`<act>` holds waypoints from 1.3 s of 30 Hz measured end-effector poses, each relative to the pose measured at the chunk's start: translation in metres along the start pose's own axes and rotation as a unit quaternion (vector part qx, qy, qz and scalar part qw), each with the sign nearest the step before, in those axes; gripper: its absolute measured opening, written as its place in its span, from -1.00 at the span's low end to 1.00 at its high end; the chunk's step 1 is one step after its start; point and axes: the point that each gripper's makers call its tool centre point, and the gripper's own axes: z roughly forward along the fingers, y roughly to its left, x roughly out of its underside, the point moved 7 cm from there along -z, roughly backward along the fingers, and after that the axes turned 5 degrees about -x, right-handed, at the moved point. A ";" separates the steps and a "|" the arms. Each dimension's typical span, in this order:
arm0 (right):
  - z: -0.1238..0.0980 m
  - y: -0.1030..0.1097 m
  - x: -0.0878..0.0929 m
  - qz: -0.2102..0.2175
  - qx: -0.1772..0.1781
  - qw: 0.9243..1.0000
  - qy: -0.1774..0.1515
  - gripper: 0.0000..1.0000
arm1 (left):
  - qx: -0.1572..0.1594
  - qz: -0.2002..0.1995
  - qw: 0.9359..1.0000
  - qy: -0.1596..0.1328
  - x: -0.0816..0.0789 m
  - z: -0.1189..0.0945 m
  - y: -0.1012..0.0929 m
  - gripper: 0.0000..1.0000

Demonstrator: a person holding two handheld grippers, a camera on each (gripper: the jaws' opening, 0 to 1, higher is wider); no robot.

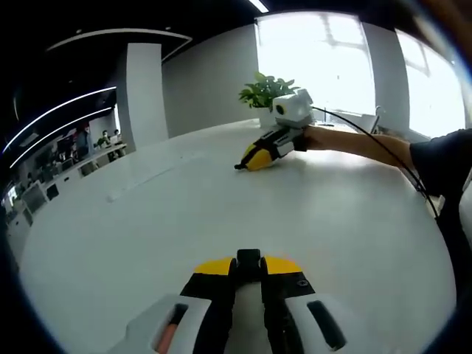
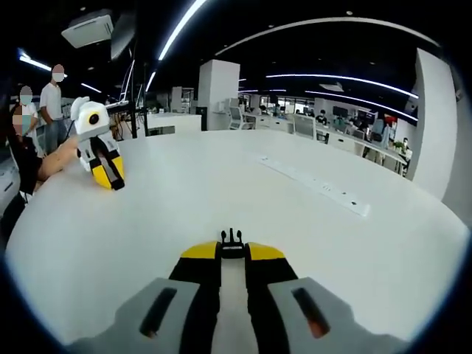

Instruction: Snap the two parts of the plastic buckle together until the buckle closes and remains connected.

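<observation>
Buckle halves (image 1: 248, 259) mostly hidden between jaws

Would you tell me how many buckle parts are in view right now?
2: one buckle half clamped at the left gripper tips, the other buckle half clamped at the right gripper tips, well apart over the white table.

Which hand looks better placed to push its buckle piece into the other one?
Probably right: the right gripper clamps the pronged half, prongs pointing forward, ready to push in. The left gripper holds the blocky half; they are far apart.
</observation>
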 end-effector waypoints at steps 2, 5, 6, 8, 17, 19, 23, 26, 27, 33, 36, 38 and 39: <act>0.001 0.007 0.000 -0.002 -0.007 1.000 -0.001 -0.76 | 0.001 0.001 1.000 0.000 0.000 0.000 0.000 -0.75; 0.004 0.016 -0.002 -0.008 -0.020 1.000 0.000 -0.76 | 0.003 0.004 1.000 -0.001 0.000 0.000 0.001 -0.75; 0.005 0.021 -0.002 -0.011 -0.027 1.000 -0.001 -0.76 | 0.004 0.005 1.000 -0.001 -0.001 0.000 0.002 -0.75; 0.007 0.027 -0.003 -0.013 -0.037 0.999 -0.001 -0.76 | 0.006 0.009 1.000 -0.002 -0.001 0.000 0.002 -0.75; 0.015 0.054 -0.007 -0.032 -0.080 0.996 0.005 -0.76 | 0.013 0.044 0.999 -0.006 -0.002 -0.001 0.001 -0.75; 0.016 0.057 -0.008 -0.034 -0.084 0.996 0.002 -0.76 | 0.017 0.040 0.999 -0.007 -0.002 0.000 0.001 -0.75; 0.016 0.063 -0.010 -0.040 -0.092 0.995 0.003 -0.76 | 0.020 0.033 0.999 -0.010 -0.003 -0.001 0.004 -0.75; 0.016 0.067 -0.012 -0.046 -0.098 0.994 0.004 -0.76 | 0.025 0.023 0.999 -0.017 -0.004 -0.002 0.004 -0.75; 0.016 0.068 -0.013 -0.048 -0.100 0.994 0.004 -0.76 | 0.025 0.021 0.999 -0.018 -0.005 -0.002 0.004 -0.75; 0.018 0.080 -0.017 -0.057 -0.114 0.992 0.002 -0.76 | 0.030 0.018 0.999 -0.024 -0.007 -0.003 0.003 -0.75; 0.020 0.087 -0.018 -0.062 -0.122 0.991 0.004 -0.76 | 0.032 0.022 0.999 -0.023 -0.007 -0.003 0.002 -0.75; 0.022 0.091 -0.018 -0.064 -0.130 0.989 0.006 -0.76 | 0.034 0.024 0.999 -0.023 -0.007 -0.002 0.000 -0.75; 0.023 0.093 -0.018 -0.065 -0.133 0.989 0.007 -0.76 | 0.036 0.024 0.999 -0.023 -0.006 -0.002 -0.001 -0.75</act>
